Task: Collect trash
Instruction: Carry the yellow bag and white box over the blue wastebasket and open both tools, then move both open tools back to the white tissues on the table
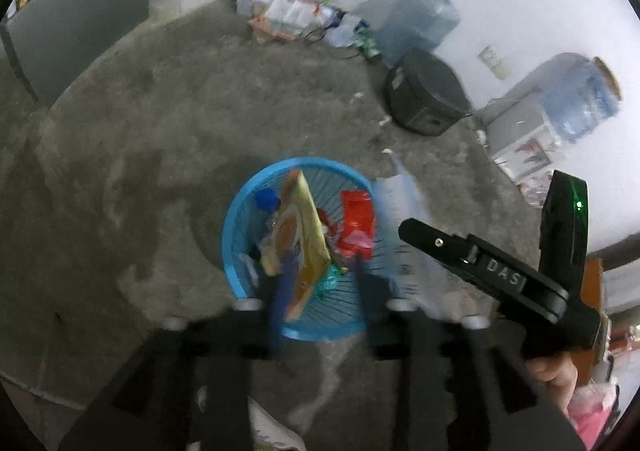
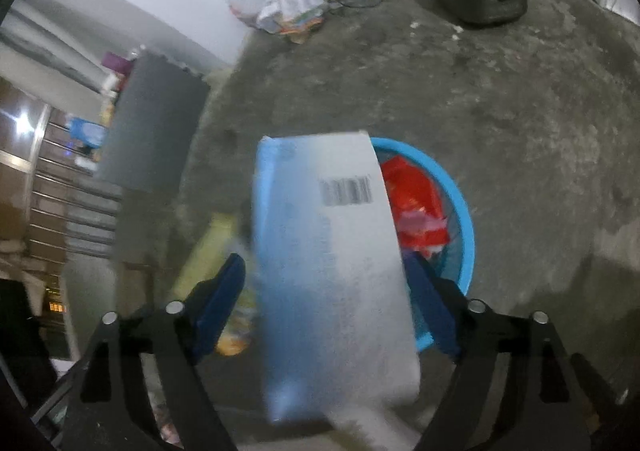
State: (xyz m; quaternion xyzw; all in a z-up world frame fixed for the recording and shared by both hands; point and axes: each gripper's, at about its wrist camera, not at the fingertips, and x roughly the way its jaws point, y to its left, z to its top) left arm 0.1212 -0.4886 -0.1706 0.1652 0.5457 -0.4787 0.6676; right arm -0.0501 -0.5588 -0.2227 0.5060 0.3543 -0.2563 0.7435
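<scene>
Right tongs (image 2: 324, 291) astride white box (image 2: 332, 271)

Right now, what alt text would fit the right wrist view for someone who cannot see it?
A blurred white and blue box sits between the open right gripper fingers, above a blue basket holding red wrappers on a concrete floor.

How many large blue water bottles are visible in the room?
2. One large blue water bottle stands on the floor by the white wall, behind the dark grey box. The other sits on a white dispenser further right. Others may be hidden.
</scene>
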